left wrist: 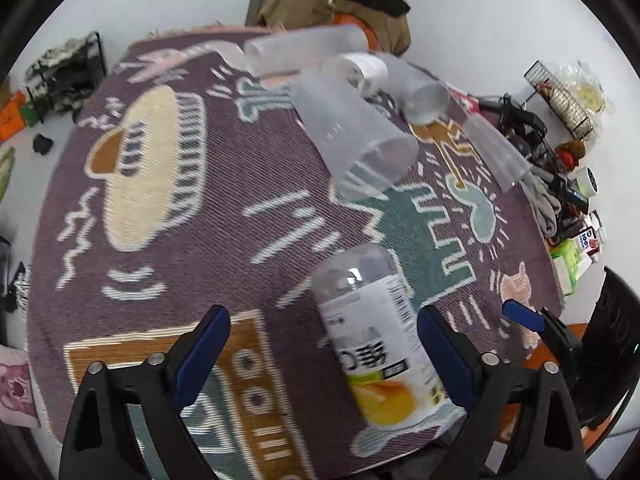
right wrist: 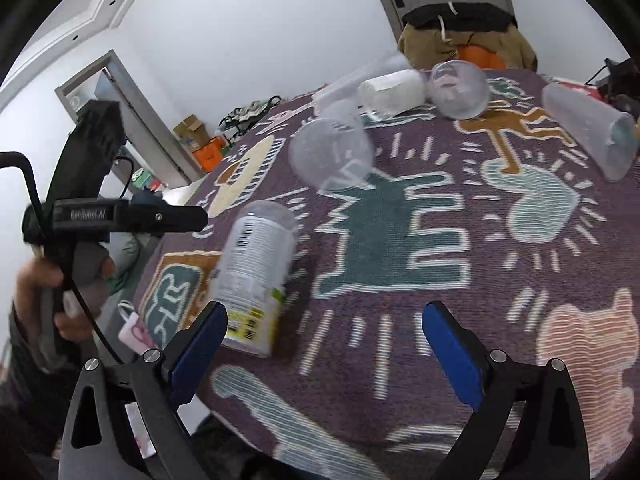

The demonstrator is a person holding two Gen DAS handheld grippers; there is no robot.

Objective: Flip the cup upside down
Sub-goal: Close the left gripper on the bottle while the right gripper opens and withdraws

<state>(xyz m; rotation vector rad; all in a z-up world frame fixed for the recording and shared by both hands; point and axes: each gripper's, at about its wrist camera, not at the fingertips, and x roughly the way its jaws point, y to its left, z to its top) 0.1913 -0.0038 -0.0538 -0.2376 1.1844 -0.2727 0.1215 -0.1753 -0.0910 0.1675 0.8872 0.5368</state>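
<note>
— From the left wrist view, how will the labelled plastic cup (left wrist: 376,340) handle?

— Likely light, thin-walled and slick. It stands mouth-down on the patterned rug (left wrist: 168,240), inside the spread left gripper (left wrist: 324,344), near its right finger; mid-label looks the safest hold.

— And the right wrist view?

— The right gripper (right wrist: 324,340) hangs wide open, level above the rug — the cup (right wrist: 256,276) just beyond its left finger, clear tumblers (right wrist: 332,156) lying farther back.

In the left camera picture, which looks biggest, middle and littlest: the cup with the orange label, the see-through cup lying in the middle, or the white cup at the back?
1. Orange-label cup, though it is nearest the camera.
2. See-through cup.
3. White cup, farthest and partly hidden.
</note>
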